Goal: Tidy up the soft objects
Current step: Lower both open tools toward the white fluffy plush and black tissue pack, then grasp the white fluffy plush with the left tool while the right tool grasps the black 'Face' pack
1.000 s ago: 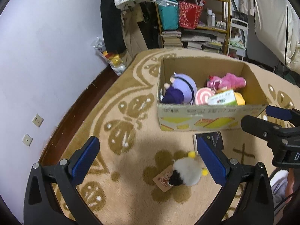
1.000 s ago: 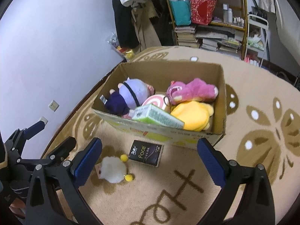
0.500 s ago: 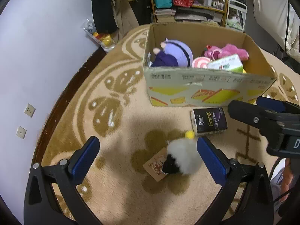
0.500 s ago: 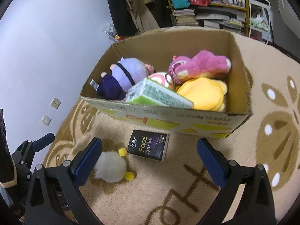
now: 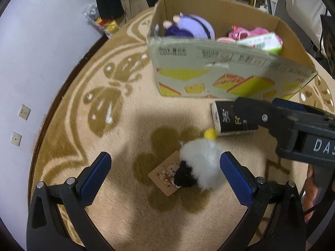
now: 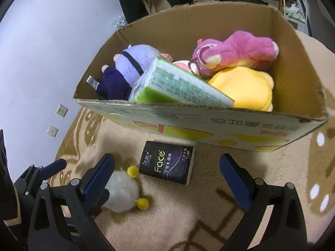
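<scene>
My left gripper (image 5: 163, 174) was spread wide open and empty, low over the beige carpet with brown butterfly and flower patterns (image 5: 117, 125). The fluffy white plush ball with a black face and yellow pom-poms (image 5: 200, 164) lay on the carpet between its two blue-padded fingers (image 5: 95, 172), much closer to the right-hand finger and nearly touching its pad, well apart from the left one. A small printed cardboard tag (image 5: 165, 176) lay on the carpet against the plush's black end.

My right gripper (image 6: 164, 179) was open too, holding nothing. The black soft tissue pack printed "Face" (image 6: 167, 162) lay flat on the carpet just ahead of its fingertips, in the gap between them, nearer the left-hand one. In that view the white plush sat just beside the left-hand finger, partly hidden behind it, on its outer side. From the left wrist view, the right gripper's black body (image 5: 293, 125) crossed in front of the tissue pack.

Just beyond the pack stood the open brown cardboard box with yellow and orange printing (image 6: 209, 129); whether pack and box touched I could not tell. Inside it lay a purple plush doll with dark clothes (image 6: 129, 67), a pink plush bear (image 6: 236, 50), a yellow plush toy (image 6: 245, 87) and a green-and-white tissue pack (image 6: 175, 85) leaning tilted against the near wall.
</scene>
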Motion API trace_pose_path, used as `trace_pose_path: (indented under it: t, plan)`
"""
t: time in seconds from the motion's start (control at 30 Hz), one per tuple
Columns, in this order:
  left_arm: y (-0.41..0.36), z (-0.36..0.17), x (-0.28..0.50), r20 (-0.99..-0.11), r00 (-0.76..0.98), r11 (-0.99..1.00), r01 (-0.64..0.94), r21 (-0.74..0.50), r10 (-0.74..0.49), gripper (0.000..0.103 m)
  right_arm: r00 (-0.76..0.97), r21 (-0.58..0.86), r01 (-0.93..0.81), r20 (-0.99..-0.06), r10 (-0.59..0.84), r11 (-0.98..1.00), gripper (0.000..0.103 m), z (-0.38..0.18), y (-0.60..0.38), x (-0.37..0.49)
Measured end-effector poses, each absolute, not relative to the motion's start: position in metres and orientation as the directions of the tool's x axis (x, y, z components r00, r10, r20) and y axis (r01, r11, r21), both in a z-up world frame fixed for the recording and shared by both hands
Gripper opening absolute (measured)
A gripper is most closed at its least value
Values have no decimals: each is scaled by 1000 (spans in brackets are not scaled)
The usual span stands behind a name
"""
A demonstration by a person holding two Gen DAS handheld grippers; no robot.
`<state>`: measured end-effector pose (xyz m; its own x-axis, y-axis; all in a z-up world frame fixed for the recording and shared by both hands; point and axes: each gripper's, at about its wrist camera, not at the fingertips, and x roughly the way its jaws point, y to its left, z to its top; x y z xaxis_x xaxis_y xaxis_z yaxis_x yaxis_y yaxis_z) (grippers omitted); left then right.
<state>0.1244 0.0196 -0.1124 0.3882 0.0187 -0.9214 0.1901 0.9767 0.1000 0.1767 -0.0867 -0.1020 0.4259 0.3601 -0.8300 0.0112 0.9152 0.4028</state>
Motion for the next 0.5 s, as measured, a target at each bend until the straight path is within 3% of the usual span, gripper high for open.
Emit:
trace_pose_path:
  t: [0.5]
  plan:
    - [15, -150, 137, -953, 301, 977, 191, 89, 28, 102, 376, 396, -2, -851, 368, 918, 99, -126, -73, 187]
